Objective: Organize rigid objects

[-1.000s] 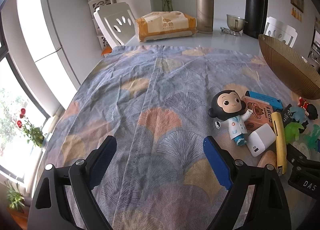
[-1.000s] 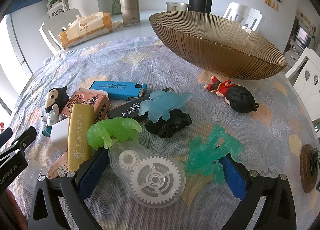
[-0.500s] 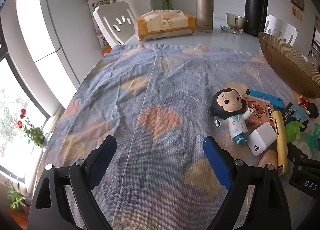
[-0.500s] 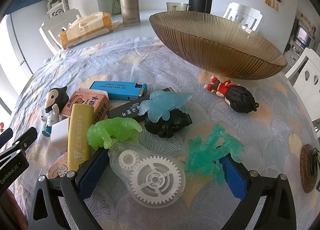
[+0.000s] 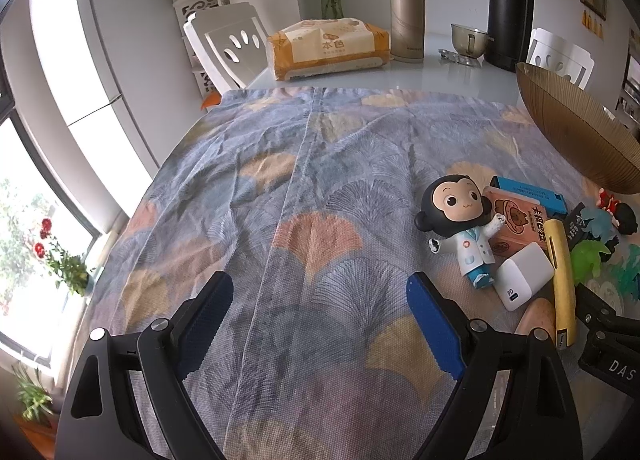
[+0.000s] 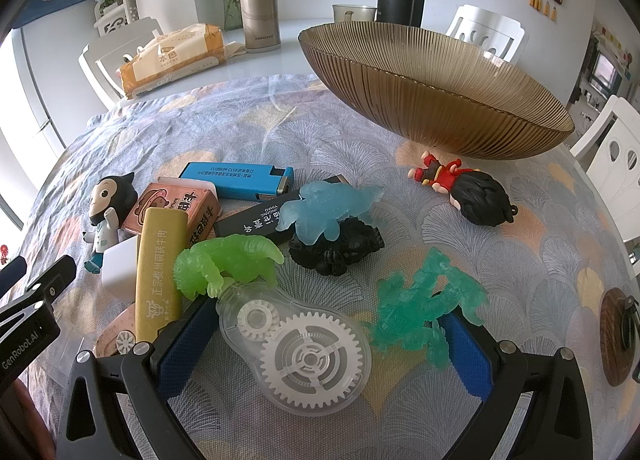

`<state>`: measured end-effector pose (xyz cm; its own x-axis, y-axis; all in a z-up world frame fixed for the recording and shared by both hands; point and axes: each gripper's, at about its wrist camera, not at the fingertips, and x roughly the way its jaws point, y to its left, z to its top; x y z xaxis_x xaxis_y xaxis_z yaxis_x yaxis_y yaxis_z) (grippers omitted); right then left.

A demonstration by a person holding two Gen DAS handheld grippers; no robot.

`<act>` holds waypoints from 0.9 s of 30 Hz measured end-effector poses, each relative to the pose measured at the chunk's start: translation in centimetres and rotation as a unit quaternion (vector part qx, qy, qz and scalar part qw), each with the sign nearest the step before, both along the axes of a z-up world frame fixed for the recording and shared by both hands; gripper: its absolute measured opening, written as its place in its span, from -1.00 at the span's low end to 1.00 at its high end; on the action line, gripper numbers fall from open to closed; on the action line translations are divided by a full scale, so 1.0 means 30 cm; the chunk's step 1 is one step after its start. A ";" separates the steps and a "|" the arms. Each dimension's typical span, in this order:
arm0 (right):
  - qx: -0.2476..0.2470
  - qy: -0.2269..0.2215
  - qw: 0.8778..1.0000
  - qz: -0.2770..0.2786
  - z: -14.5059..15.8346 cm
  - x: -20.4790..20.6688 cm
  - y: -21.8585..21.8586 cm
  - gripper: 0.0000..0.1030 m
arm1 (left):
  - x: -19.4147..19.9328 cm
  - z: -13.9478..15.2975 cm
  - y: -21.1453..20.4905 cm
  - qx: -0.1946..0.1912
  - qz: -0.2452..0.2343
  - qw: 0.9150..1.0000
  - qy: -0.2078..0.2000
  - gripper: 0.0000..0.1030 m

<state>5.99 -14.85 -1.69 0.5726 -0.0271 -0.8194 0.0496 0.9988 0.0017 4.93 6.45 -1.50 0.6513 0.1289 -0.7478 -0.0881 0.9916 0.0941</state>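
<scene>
Sitting between the wide-open jaws of the right gripper (image 6: 326, 334): clear correction tape dispenser (image 6: 298, 346); left gripper (image 5: 316, 326) gapes over bare tablecloth (image 5: 320, 188).

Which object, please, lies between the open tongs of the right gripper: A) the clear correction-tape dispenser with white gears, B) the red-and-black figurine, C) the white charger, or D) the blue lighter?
A: in the right wrist view the clear correction-tape dispenser lies on the cloth between the open tongs of the right gripper, while the blue lighter, the red-and-black figurine and the white charger sit farther off.
</scene>
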 end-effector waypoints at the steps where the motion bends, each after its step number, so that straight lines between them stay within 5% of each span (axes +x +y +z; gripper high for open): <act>1: 0.000 0.000 1.000 0.000 0.000 0.000 0.000 1.00 | -0.001 0.000 0.000 0.000 0.000 1.000 0.000 0.71; 27: 0.000 0.000 1.000 0.000 0.007 0.000 -0.001 1.00 | 0.000 -0.001 -0.001 0.000 0.000 1.000 0.000 0.71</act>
